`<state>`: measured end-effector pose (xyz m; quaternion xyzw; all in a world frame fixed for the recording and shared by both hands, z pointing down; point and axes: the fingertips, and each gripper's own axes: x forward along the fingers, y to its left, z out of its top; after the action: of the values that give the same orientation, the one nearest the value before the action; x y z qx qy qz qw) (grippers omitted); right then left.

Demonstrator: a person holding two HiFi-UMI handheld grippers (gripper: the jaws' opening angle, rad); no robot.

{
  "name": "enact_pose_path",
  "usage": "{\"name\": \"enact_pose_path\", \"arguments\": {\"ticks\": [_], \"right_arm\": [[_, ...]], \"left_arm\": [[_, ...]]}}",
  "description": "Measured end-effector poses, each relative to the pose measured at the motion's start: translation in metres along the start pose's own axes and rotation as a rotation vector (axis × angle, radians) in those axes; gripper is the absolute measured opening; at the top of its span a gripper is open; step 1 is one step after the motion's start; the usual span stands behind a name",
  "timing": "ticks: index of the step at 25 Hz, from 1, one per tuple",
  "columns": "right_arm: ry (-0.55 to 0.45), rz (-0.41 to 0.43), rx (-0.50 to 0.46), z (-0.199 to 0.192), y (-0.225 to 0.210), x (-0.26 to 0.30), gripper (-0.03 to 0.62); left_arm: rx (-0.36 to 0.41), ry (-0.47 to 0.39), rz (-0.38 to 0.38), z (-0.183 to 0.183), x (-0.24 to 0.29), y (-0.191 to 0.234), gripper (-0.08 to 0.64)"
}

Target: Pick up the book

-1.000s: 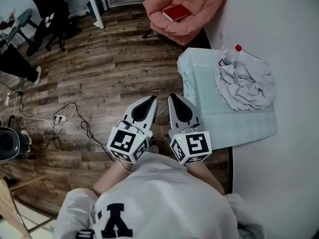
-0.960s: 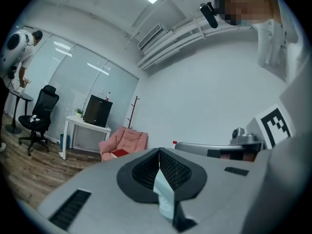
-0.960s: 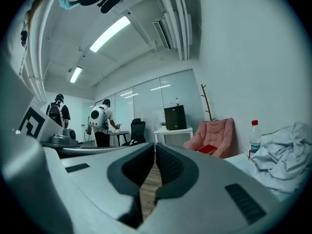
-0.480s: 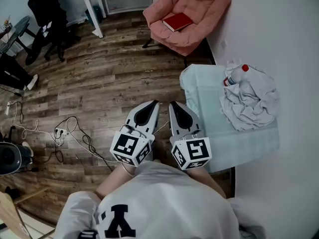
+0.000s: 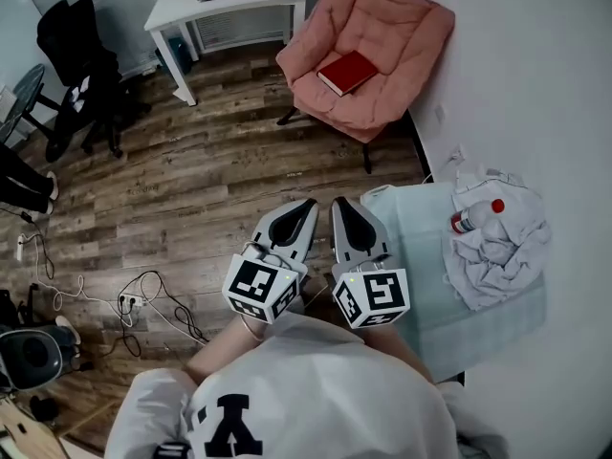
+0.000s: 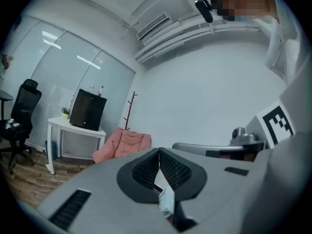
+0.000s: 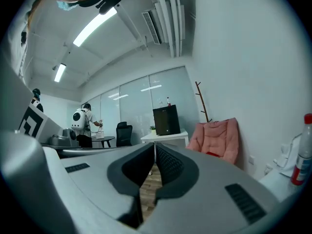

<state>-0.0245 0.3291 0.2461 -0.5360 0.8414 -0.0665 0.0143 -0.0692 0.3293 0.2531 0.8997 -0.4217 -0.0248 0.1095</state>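
A red book (image 5: pixel 347 72) lies flat on the seat of a pink armchair (image 5: pixel 400 27) at the top of the head view; a red sliver of the book (image 7: pixel 212 154) shows on the armchair (image 7: pixel 218 139) in the right gripper view. Both grippers are held side by side over the wood floor, well short of the chair. My left gripper (image 5: pixel 309 205) is shut and empty. My right gripper (image 5: pixel 338 204) is shut and empty too. The armchair (image 6: pixel 122 146) appears ahead in the left gripper view.
A pale table (image 5: pixel 421 285) at the right carries a crumpled white cloth (image 5: pixel 497 247) and a red-capped bottle (image 5: pixel 475 216). A white desk (image 5: pixel 229 3) with a black box stands by the chair. Black office chairs (image 5: pixel 76 55) and floor cables (image 5: pixel 143 299) lie left.
The view has advanced toward the armchair: the book and chair sit lower and larger in the head view, and the table with cloth has slid down to the right. Both grippers stay shut.
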Motion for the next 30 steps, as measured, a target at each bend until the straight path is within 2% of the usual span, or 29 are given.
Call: {"name": "enact_pose_path", "arguments": {"ticks": [7, 18, 30], "right_arm": [[0.003, -0.042, 0.018, 0.000, -0.016, 0.068, 0.032], [0.009, -0.009, 0.025, 0.009, -0.013, 0.119, 0.031], [0.031, -0.001, 0.051, -0.004, -0.027, 0.171, 0.031]], "left_arm": [[-0.017, 0.005, -0.009, 0.013, 0.044, 0.068, 0.005], [-0.026, 0.002, -0.011, 0.029, 0.062, 0.107, 0.005], [-0.044, 0.030, -0.004, 0.019, 0.097, 0.147, 0.005]]}}
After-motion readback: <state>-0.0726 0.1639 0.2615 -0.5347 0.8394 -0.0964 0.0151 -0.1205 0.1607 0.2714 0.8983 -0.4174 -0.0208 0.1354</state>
